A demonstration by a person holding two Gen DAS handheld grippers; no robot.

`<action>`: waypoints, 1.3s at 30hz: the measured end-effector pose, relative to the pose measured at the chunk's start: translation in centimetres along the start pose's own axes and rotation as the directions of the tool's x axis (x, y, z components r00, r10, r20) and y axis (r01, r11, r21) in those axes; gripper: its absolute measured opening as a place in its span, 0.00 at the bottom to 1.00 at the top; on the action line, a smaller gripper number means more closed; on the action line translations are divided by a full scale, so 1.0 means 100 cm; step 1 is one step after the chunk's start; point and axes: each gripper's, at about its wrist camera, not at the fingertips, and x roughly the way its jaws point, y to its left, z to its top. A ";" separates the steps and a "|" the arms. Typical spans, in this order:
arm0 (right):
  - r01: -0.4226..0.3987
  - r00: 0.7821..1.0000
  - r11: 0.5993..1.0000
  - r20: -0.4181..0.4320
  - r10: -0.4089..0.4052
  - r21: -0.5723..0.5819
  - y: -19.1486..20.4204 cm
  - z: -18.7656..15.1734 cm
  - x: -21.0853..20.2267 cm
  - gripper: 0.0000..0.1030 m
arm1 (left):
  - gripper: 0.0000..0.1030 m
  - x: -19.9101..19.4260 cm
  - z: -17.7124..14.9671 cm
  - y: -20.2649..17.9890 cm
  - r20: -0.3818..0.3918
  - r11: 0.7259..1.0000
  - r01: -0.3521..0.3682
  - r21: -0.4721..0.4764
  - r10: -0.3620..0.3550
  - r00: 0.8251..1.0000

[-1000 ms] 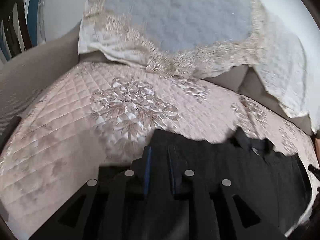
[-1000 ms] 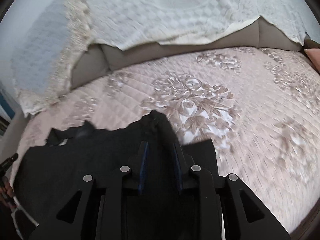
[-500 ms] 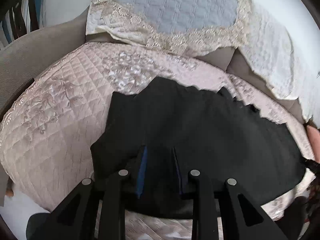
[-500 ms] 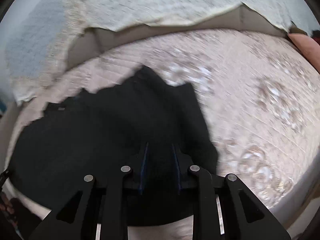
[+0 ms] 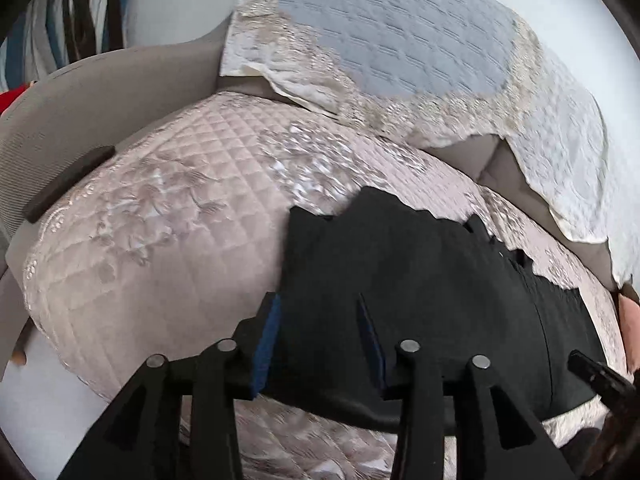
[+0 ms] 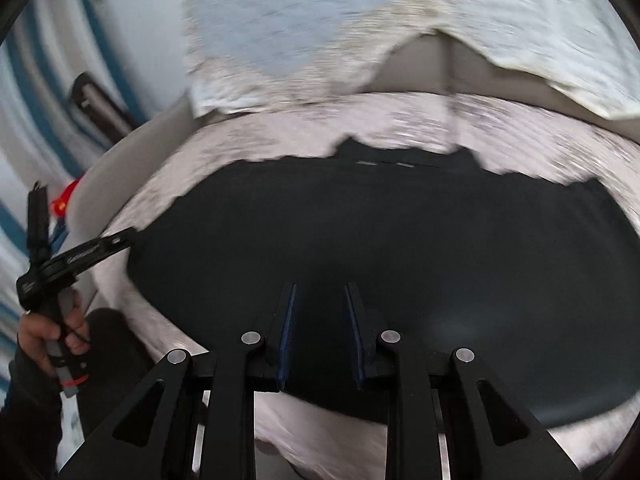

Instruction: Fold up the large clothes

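Fold laid; my left gripper fingers opening, letting go black garment on bed. Right gripper: grip can't tell. Next: regrip for 2nd fold.

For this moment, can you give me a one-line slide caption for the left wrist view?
Left gripper opening over the near edge of a dark garment spread on a quilted pink bedspread.

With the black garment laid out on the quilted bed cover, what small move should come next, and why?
Probably let go fully and draw both tools back. The black garment lies spread flat on the quilted bed cover. The left hand-held gripper has its jaws opening over the near hem, pads apart from the cloth. The right hand-held gripper sits over the near edge, grip unclear. A fresh edge can then be picked for folding.
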 end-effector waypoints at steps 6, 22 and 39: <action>-0.021 0.999 1.000 -0.041 0.021 0.001 0.019 0.015 0.043 0.23 | 0.53 0.027 0.001 0.012 -0.079 0.999 0.011 -0.031 -0.013 0.997; -0.027 0.994 1.000 -0.108 0.025 -0.015 0.046 0.040 0.093 0.23 | 0.62 0.061 0.008 0.021 -0.087 0.997 0.058 -0.053 -0.063 0.994; -0.120 0.984 0.990 -0.126 0.129 0.078 0.037 -0.019 0.049 0.21 | 0.36 0.058 -0.004 0.015 -0.136 0.988 0.149 -0.034 -0.153 0.979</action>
